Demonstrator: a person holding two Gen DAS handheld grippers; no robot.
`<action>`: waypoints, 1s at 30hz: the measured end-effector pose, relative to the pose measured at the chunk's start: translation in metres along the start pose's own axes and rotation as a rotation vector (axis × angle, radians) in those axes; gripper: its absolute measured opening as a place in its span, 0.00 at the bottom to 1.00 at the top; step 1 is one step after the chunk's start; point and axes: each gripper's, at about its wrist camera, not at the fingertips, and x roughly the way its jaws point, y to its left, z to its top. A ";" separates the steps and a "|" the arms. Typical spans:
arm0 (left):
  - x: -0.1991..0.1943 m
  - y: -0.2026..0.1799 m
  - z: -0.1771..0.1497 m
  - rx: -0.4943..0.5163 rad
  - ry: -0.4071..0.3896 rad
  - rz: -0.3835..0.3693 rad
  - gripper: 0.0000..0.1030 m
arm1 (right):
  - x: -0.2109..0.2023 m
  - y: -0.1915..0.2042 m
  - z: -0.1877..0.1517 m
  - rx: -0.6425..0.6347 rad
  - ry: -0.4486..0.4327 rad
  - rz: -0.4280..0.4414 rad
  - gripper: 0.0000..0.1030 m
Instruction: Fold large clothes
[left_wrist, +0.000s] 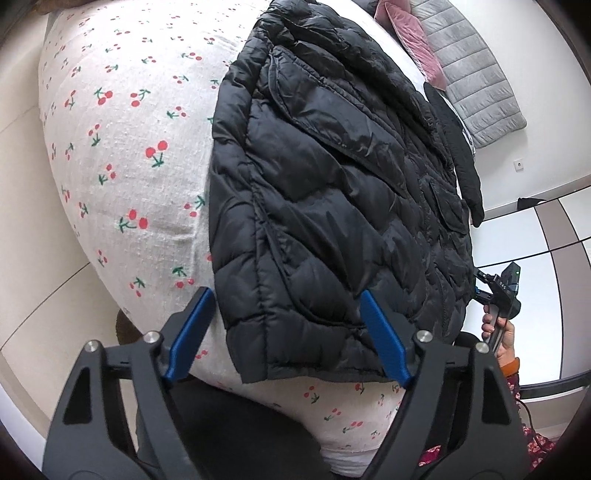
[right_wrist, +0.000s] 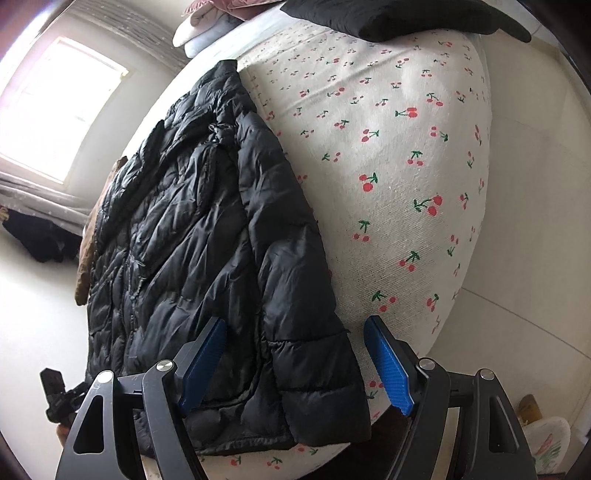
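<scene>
A black quilted puffer jacket (left_wrist: 332, 192) lies flat on a bed with a white cherry-print sheet (left_wrist: 122, 147). My left gripper (left_wrist: 286, 328) is open and empty, its blue fingers straddling the jacket's near hem corner just above it. In the right wrist view the jacket (right_wrist: 192, 240) lies on the left side of the sheet (right_wrist: 399, 166), one sleeve folded over its front with the cuff near the bed edge. My right gripper (right_wrist: 295, 356) is open and empty, hovering over that sleeve cuff (right_wrist: 317, 373). The right gripper also shows in the left wrist view (left_wrist: 498, 288) past the jacket's right edge.
A grey quilted blanket (left_wrist: 476, 77) and a pink pillow (left_wrist: 406, 29) lie at the head of the bed. Another black garment (right_wrist: 399, 18) lies at the far end. Dark clothes (right_wrist: 40, 236) sit on the floor under a window. A brown item (right_wrist: 86, 251) lies beside the jacket.
</scene>
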 end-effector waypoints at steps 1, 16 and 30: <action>-0.001 0.002 -0.001 -0.002 0.000 -0.004 0.76 | 0.000 0.000 0.000 0.002 -0.002 0.000 0.75; -0.002 -0.006 -0.011 -0.037 -0.027 -0.088 0.28 | -0.009 0.019 -0.011 -0.043 0.002 0.006 0.45; -0.041 -0.034 -0.021 -0.008 -0.180 -0.139 0.09 | -0.057 0.048 -0.022 -0.049 -0.121 0.122 0.09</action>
